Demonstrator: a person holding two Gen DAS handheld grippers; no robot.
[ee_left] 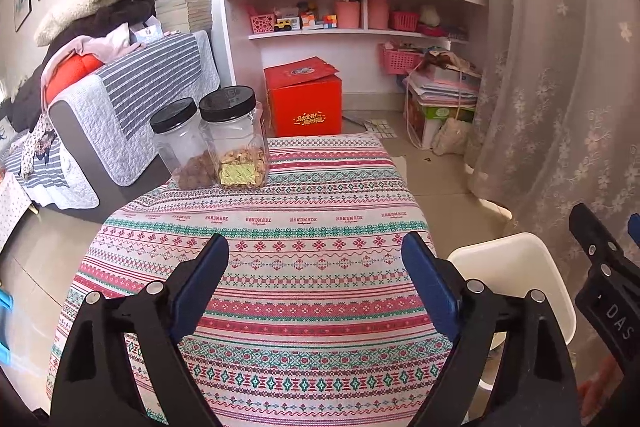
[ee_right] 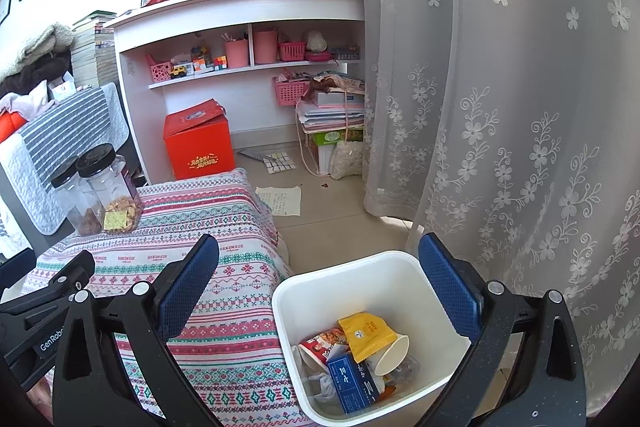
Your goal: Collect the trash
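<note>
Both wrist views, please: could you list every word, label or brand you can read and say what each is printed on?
"HANDMADE": repeated along a band of the patterned tablecloth.
"DAS": right gripper's body, seen in the left wrist view.
"GenRobo", cut off: left gripper's body, seen in the right wrist view.
Red box, blue carton, yellow packet, jar label: print too small to read.

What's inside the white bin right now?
The white bin holds a yellow packet, a blue box, a paper cup and a red wrapper. Anything beneath them is covered.
</note>
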